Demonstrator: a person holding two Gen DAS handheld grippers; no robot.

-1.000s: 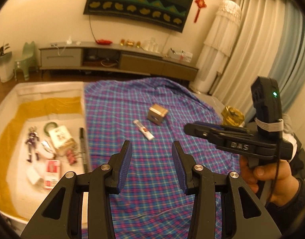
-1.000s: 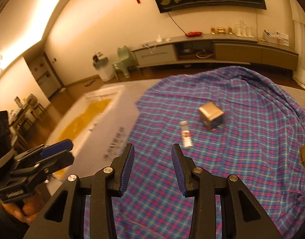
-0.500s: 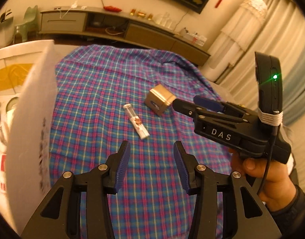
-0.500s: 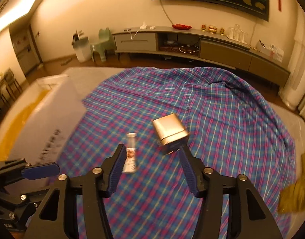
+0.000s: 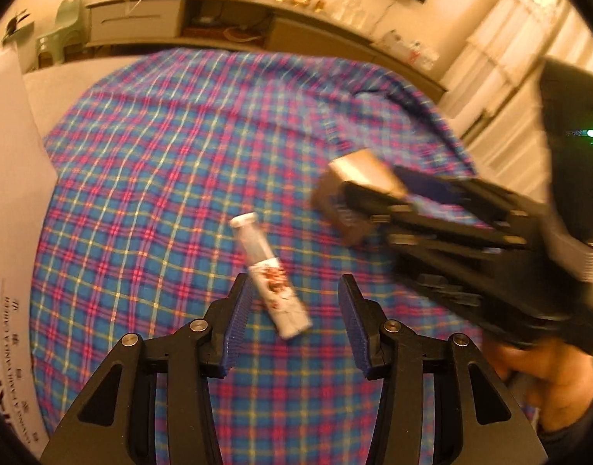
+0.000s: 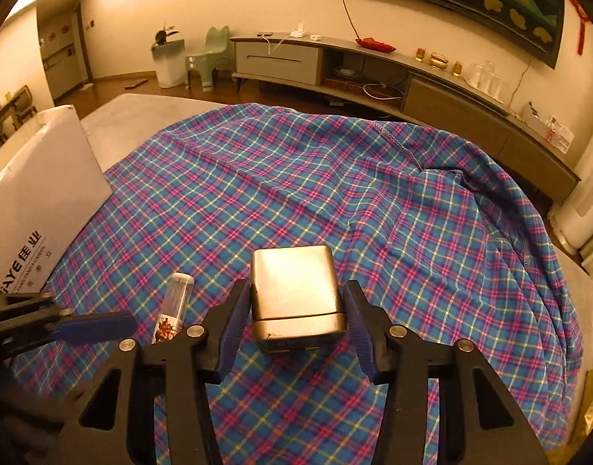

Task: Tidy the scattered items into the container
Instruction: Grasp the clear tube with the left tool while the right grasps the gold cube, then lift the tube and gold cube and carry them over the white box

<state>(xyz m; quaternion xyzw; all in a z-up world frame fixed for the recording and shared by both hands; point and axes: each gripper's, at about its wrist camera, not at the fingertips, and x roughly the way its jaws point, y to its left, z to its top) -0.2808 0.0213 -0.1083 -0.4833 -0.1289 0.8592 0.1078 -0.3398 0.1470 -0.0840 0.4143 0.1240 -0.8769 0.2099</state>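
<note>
Metal tin (image 6: 296, 294) between right tool's (image 6: 296, 317) spread jaws.

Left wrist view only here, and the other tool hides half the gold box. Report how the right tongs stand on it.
Observer: The gold box sits squarely between the right tongs, which have just been closing. I cannot tell whether the pads press yet.
Operator: Give me its footing.
Observer: It rests on the checked cloth, not lifted.
Operator: Describe the hidden face.
Observer: A seam runs round it near the tongs' end, like a lid line.
</note>
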